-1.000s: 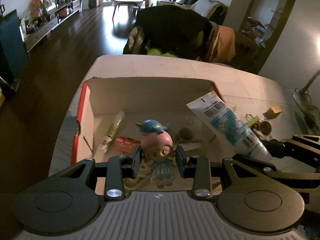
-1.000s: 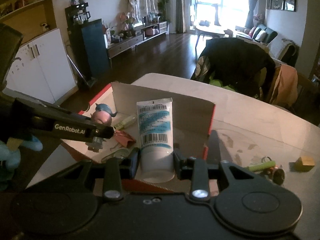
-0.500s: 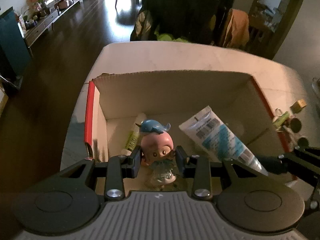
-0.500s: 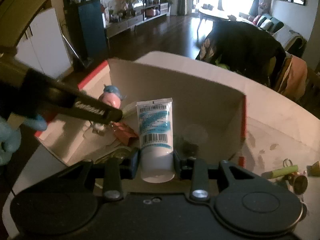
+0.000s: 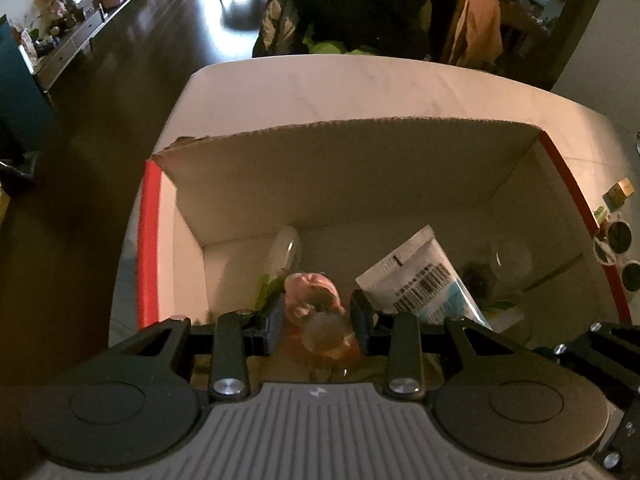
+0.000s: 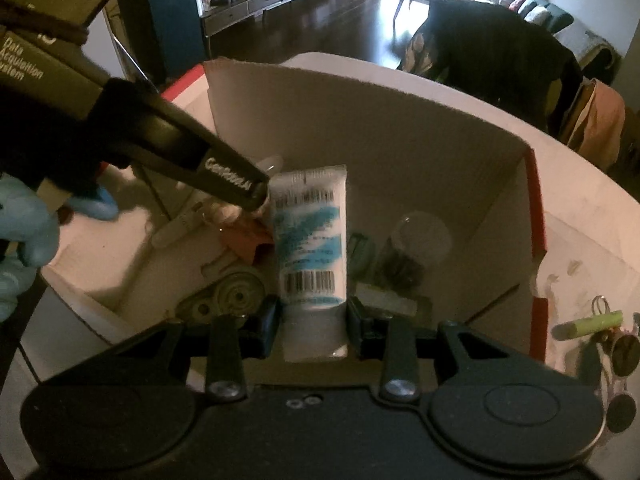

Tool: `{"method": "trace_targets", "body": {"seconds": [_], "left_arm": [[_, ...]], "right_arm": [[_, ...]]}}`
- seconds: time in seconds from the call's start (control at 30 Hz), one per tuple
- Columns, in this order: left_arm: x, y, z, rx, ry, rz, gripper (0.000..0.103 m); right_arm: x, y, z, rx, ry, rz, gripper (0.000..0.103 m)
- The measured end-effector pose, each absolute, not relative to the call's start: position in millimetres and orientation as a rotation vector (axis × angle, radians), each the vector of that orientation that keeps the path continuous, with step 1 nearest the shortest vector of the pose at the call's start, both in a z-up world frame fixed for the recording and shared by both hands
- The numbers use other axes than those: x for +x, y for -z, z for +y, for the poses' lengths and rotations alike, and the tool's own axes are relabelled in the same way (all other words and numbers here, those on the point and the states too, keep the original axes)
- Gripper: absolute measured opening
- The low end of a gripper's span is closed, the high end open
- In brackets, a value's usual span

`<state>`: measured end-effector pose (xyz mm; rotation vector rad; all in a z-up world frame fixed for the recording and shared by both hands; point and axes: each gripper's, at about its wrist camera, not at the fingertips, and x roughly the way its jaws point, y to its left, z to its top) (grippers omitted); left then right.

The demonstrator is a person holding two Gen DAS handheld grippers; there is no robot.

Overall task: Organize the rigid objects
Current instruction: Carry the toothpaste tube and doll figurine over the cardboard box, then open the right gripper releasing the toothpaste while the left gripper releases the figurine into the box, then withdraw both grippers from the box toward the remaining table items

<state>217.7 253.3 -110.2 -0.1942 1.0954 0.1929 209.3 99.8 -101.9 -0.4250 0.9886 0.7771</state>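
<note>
Over the cardboard box [image 5: 360,168], my left gripper [image 5: 318,318] loosely brackets the pink figurine [image 5: 316,300], and beside it my right gripper [image 6: 313,320] clamps the white tube [image 6: 310,240].

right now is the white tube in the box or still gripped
Gripped: the right gripper is shut on the white tube, held over the cardboard box.

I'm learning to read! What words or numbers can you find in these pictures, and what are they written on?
"GenRobot.AI": white letters on the left tool's black finger, in the right wrist view.
"Data Acquisition System": white letters on that tool's body, partly cut off at the picture's edge.
"1": on the crimped end of the white and blue tube, in the left wrist view.
Barcodes and small print on the tube: too blurred to read.
</note>
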Motion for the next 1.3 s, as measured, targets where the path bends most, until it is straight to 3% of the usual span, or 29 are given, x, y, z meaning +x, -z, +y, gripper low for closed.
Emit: {"method": "trace_targets", "body": {"seconds": [0.6,0.87,0.97,1.2,1.27,1.3], "left_arm": [[211,115,255,-0.229,-0.211,1.086,0.037],[196,101,248,-0.241,-0.213,1.054,0.046],[190,92,244,-0.246,-0.217,1.036,0.056],[172,72,233,-0.247,-0.207,0.997,0.057],[168,66,229,-0.240,-0.212,0.986,0.057],[165,64,227,-0.236,-0.213,0.978,0.057]], "right_arm": [[215,99,92,-0.382,-0.773,1.000,0.045],[214,83,77,-0.333,-0.769,0.987,0.046],[212,76,71,-0.318,-0.771,0.973,0.046],[206,58,55,-0.289,-0.787,0.932,0.046],[204,53,50,-0.280,-0.798,0.924,0.053],[202,50,47,-0.277,-0.799,0.917,0.062]]}}
